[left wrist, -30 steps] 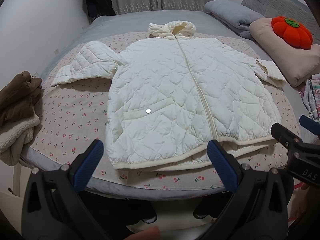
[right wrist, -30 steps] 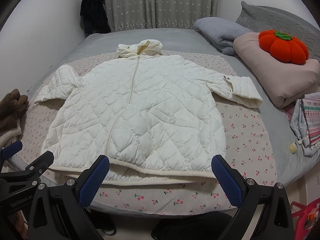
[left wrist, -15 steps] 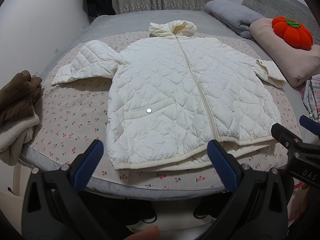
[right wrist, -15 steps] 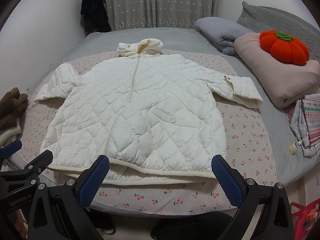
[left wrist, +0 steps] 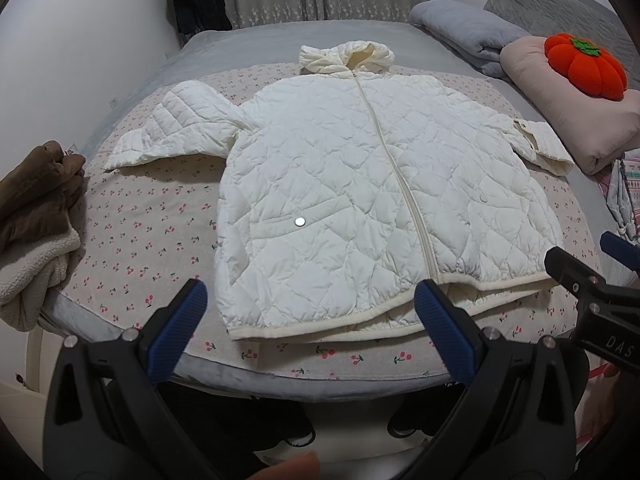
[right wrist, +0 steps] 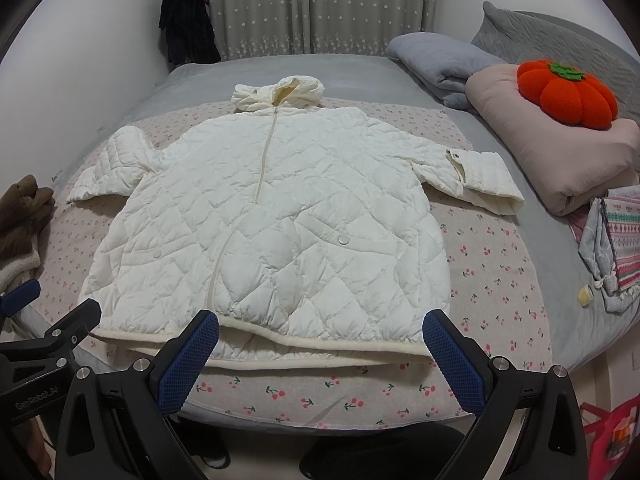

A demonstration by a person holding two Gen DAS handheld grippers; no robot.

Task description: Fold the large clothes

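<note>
Left view: the coat (left wrist: 360,184) lies flat on the bed (left wrist: 140,232), zipped, white and puffy. It looks soft and light; a sleeve cuff seems a good spot to grab. The left gripper (left wrist: 308,332) is wide apart, empty.

Right view: the right gripper (right wrist: 320,360) hangs near the hem, apart too.

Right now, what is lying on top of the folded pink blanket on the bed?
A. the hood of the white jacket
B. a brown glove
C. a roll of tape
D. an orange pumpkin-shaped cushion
D: the orange pumpkin-shaped cushion with its green stem sits on the folded pink blanket, away from the white jacket.
</note>
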